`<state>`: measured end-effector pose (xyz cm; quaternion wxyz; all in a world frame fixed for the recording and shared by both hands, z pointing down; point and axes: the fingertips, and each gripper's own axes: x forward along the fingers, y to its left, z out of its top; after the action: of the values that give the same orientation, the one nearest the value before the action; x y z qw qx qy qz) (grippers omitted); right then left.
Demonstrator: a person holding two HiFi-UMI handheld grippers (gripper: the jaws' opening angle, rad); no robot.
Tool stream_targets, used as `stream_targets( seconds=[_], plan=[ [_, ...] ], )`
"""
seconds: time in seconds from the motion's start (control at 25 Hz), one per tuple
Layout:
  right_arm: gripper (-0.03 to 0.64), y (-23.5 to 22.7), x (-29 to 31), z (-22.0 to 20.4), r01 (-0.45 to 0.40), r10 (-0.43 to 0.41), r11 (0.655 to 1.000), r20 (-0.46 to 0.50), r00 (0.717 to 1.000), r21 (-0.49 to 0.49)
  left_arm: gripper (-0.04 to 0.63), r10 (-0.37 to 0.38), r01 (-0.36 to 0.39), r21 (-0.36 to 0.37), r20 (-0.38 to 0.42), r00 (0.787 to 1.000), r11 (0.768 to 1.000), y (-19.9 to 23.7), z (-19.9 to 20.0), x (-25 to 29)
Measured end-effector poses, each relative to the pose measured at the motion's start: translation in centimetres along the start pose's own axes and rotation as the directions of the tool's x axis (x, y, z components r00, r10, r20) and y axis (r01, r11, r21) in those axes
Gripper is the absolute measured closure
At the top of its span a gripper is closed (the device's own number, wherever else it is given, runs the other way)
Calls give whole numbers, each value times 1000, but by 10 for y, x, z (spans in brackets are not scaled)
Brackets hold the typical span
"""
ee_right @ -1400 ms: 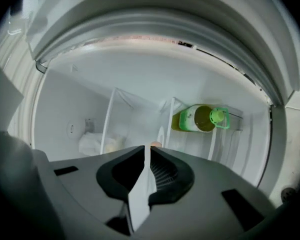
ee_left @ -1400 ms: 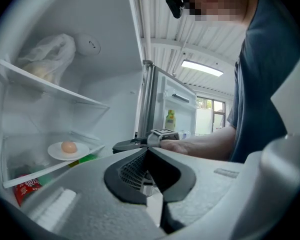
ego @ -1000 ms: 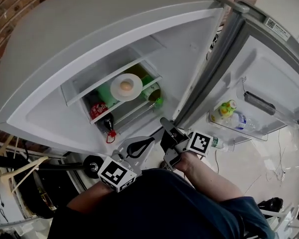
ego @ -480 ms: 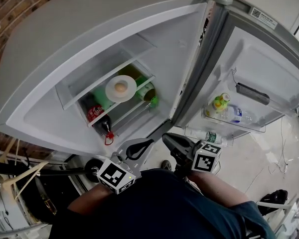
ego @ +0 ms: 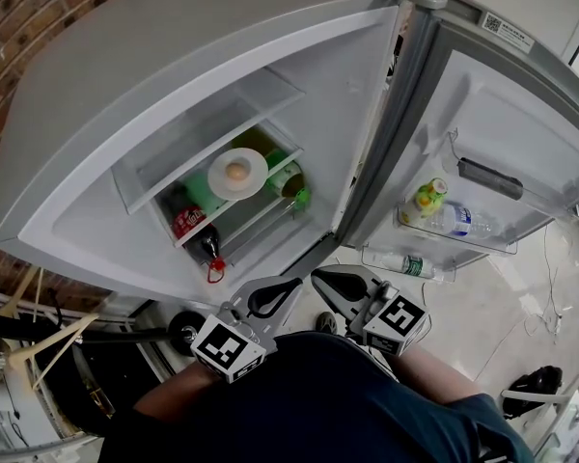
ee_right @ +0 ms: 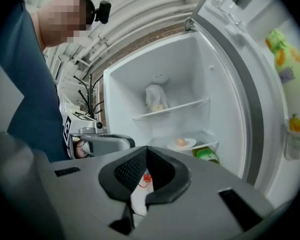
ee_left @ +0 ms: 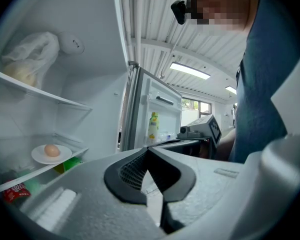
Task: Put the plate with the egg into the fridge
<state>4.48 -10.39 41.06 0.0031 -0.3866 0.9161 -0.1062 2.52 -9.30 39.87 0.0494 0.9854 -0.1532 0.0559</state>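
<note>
The white plate (ego: 236, 173) with a brown egg (ego: 235, 171) rests on a glass shelf inside the open fridge (ego: 96, 95). It also shows as the plate (ee_left: 51, 154) at the lower left of the left gripper view and the plate (ee_right: 181, 144) in the middle of the right gripper view. My left gripper (ego: 294, 284) and right gripper (ego: 317, 278) hover side by side in front of the fridge, well short of the shelf. Both are shut with nothing between the jaws, as seen at the left gripper (ee_left: 148, 150) and right gripper (ee_right: 146, 149).
The fridge door (ego: 521, 123) stands open on the right, with a yellow-green bottle (ego: 430, 201) and clear bottles (ego: 405, 265) in its racks. Below the plate's shelf sit green containers (ego: 294, 189) and a red can (ego: 186, 220). A white bag (ee_left: 27, 59) lies on the upper shelf.
The right gripper has rolled about its own axis and drawn back toward the person, to the lower right in the head view. The left gripper has stayed put.
</note>
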Motion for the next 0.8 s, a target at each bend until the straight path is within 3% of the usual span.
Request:
stream_targets(
  seconds=[0.32,0.8],
  plan=[
    [606,3,8,-4,-13,8,993,-43,999,-114,591,4,-4,-9,1,1000,1000,1,-3,-4],
    [607,7,15,-4,-30,22,990,-63,998,-135,591,19,-19,-16,8,1000,1000,7,-3,-5]
  ],
)
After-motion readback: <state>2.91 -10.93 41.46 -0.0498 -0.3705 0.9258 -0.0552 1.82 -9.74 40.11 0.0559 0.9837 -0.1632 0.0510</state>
